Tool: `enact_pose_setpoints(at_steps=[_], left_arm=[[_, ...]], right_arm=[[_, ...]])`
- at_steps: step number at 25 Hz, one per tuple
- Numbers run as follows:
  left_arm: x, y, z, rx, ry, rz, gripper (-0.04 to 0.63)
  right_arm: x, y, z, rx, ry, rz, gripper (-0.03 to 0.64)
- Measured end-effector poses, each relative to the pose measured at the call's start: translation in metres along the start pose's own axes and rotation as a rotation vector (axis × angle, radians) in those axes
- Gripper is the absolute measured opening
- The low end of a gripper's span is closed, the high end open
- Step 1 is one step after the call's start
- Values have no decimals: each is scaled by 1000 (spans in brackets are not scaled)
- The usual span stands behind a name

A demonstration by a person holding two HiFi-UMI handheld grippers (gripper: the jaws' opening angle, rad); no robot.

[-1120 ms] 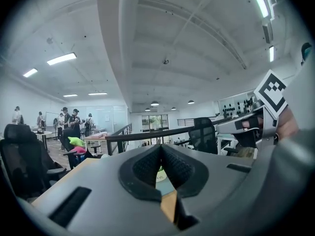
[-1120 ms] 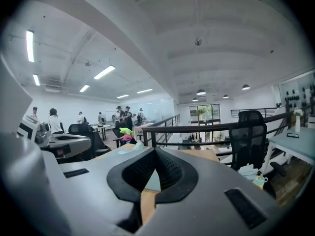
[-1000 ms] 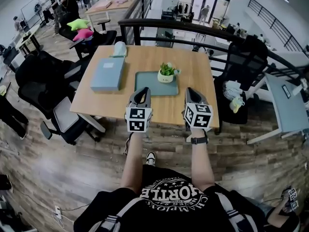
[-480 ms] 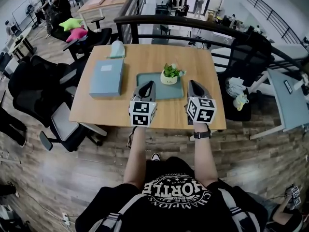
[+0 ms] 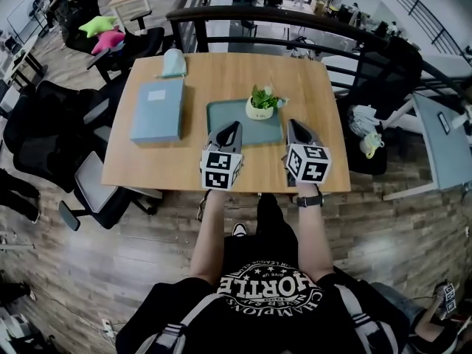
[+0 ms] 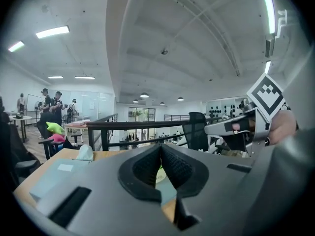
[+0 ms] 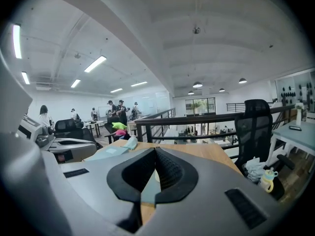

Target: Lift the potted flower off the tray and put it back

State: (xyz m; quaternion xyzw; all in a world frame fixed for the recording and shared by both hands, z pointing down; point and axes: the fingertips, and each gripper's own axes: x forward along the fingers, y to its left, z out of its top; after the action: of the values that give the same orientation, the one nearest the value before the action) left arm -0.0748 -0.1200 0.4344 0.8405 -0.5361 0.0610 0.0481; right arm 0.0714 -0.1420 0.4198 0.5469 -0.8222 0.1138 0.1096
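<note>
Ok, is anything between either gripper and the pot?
Nothing visible. The pot stands on the tray, beyond the left gripper and right gripper, with only bare tray and table between. The blue box lies well off to the left. Both grippers are shut and empty.

**A:** You're wearing a black short-sleeved T-shirt (image 5: 269,293) with white block lettering across the chest, and dark light-edged straps (image 5: 171,335) over both shoulders.

**B:** There's also a black watch (image 5: 308,200) on your right wrist. Your grey plastic left hand-held gripper (image 5: 234,126) and right hand-held gripper (image 5: 290,123) each carry black ribbed pads (image 6: 174,167) and a white cube (image 5: 221,170) of black square markers.
</note>
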Motion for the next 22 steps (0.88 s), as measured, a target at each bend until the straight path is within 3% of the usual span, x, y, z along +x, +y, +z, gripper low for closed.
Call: enact_pose_setpoints(at_steps=[22], left_arm=[[103, 17, -87, -70, 168, -65, 19]], right_arm=[[104, -50, -83, 100, 147, 118, 34]])
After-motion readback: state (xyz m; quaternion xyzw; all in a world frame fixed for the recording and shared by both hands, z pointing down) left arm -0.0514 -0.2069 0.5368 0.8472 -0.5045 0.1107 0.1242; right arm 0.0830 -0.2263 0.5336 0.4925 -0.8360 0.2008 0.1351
